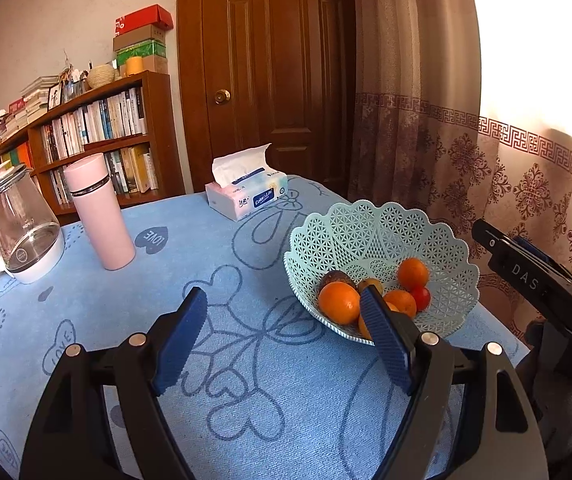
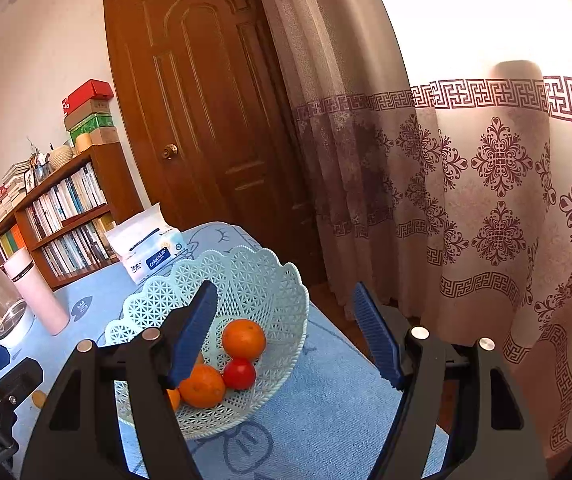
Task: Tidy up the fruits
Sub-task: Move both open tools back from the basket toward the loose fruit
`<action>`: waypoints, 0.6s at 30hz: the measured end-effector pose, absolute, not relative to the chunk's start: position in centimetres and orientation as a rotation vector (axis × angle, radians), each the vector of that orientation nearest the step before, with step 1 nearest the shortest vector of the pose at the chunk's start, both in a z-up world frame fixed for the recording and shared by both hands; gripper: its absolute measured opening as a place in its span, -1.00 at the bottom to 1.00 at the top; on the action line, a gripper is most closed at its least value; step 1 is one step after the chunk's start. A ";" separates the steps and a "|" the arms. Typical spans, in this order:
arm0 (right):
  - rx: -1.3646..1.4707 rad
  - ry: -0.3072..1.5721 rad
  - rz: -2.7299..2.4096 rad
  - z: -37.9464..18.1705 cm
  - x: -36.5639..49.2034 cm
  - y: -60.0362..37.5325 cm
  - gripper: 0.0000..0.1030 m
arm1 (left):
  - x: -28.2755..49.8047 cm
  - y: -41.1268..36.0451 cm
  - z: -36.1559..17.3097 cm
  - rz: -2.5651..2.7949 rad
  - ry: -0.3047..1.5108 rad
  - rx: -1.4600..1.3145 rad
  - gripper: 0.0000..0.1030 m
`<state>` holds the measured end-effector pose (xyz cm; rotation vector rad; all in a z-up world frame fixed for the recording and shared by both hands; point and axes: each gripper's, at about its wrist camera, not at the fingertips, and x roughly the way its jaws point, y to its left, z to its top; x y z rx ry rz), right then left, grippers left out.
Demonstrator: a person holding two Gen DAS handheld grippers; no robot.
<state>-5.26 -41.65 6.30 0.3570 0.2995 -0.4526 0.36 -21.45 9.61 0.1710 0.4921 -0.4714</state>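
A pale green lattice fruit basket [image 1: 366,224] stands on the blue tablecloth and holds several oranges [image 1: 338,302], a small red fruit [image 1: 422,297] and a dark brownish fruit [image 1: 336,278]. My left gripper [image 1: 283,292] is open and empty, just left of the basket, with its right finger [image 1: 386,332] overlapping the basket's near rim. My right gripper [image 2: 284,287] is open too, nothing between its fingers, hovering over the basket [image 2: 245,276]. Beneath it lie two oranges [image 2: 243,338] and the red fruit [image 2: 239,373]. Its left finger [image 2: 193,332] hides part of the basket's contents.
A tissue pack [image 1: 245,192], a pink flask [image 1: 99,216] and a glass kettle [image 1: 21,232] stand on the table's far and left side. Behind are a bookshelf [image 1: 97,128], a wooden door [image 1: 269,72] and a patterned curtain [image 2: 486,200]. The table edge runs just right of the basket.
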 end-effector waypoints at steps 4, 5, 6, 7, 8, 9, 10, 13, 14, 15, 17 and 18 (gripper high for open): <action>0.352 0.304 -0.454 6.2 -5.2 -41.5 0.40 | 0.2 -20.9 9.6 -0.456 0.489 0.173 0.66; 0.350 0.304 -0.455 6.2 -5.2 -41.5 0.40 | 0.2 -20.8 9.6 -0.452 0.486 0.174 0.67; 0.348 0.304 -0.455 6.2 -5.2 -41.4 0.40 | 0.1 -20.6 9.6 -0.448 0.483 0.174 0.67; 0.346 0.305 -0.456 6.2 -5.2 -41.4 0.41 | 0.1 -20.5 9.6 -0.445 0.482 0.175 0.67; 0.345 0.305 -0.456 6.2 -5.1 -41.4 0.43 | 0.1 -20.4 9.6 -0.444 0.482 0.174 0.67; 0.343 0.304 -0.456 6.2 -5.1 -41.3 0.48 | 0.0 -20.3 9.6 -0.443 0.483 0.172 0.68; 0.342 0.301 -0.456 6.2 -5.1 -41.3 0.57 | 0.1 -20.2 9.6 -0.441 0.484 0.170 0.68; 0.338 0.290 -0.456 6.3 -5.3 -41.2 0.60 | 0.1 -19.8 9.5 -0.429 0.485 0.168 0.75; 0.338 0.289 -0.451 6.3 -5.2 -41.2 0.63 | 0.1 -19.7 9.5 -0.424 0.485 0.168 0.75; 0.341 0.288 -0.443 6.3 -5.2 -41.2 0.64 | 0.1 -19.6 9.5 -0.421 0.486 0.167 0.76; 0.354 0.276 -0.411 6.3 -5.4 -41.2 0.66 | 0.0 -19.2 9.4 -0.416 0.491 0.159 0.76; 0.364 0.267 -0.389 6.4 -5.5 -41.2 0.67 | 0.0 -19.0 9.4 -0.413 0.493 0.154 0.76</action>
